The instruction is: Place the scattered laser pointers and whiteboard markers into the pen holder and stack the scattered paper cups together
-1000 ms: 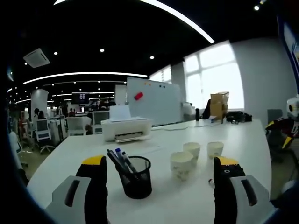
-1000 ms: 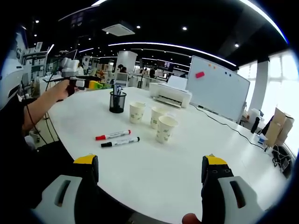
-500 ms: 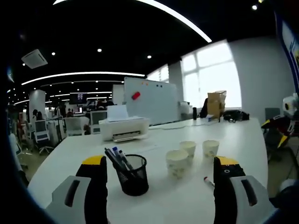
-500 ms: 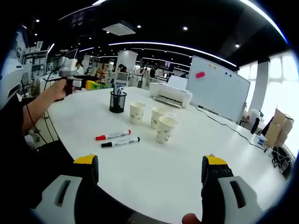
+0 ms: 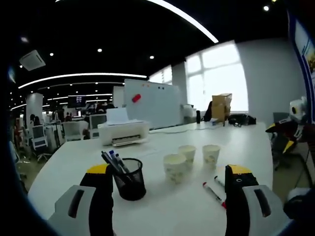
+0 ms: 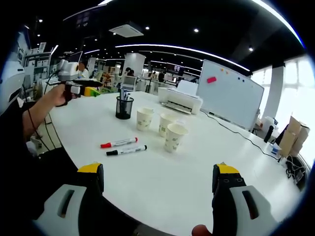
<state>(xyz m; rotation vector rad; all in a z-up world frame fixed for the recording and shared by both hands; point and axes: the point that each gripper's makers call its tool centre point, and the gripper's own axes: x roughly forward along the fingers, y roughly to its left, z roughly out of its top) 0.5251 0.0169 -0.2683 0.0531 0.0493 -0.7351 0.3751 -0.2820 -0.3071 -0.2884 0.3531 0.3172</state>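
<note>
Markers are seen lying loose on the white counter point(image 6: 162, 182): a red-capped marker point(image 6: 118, 142) and a black-capped marker point(image 6: 127, 149), side by side and nearly parallel, just short of the paper cups. Two markers are counted on the counter. They are judged to be still scattered, not yet gathered.

Three paper cups point(image 6: 159, 126) are counted, standing upright and apart in a loose row, none nested in another; the stacking is therefore judged not begun. In the left gripper view the same three cups point(image 5: 191, 158) are seen beyond the red-capped marker point(image 5: 213, 194), with the black-capped one point(image 5: 219, 182) partly hidden by the right-hand jaw.

One black mesh pen holder point(image 5: 128, 179) is seen, upright near the counter's edge, with several pens already leaning in it; their exact number cannot be told. It is well apart from the two loose markers, with the cups between.

The left gripper point(image 5: 167, 196) is held released, its jaws wide apart with nothing between them, and is aimed across the pen holder and cups, presumably to survey them. It is also seen raised in a hand point(image 6: 56, 96) at the far side. The right gripper point(image 6: 160, 189) is likewise released and empty, held back from the counter's near edge, facing the markers.

A white printer point(image 6: 179, 102) and a whiteboard point(image 6: 230, 93) are seen behind.
</note>
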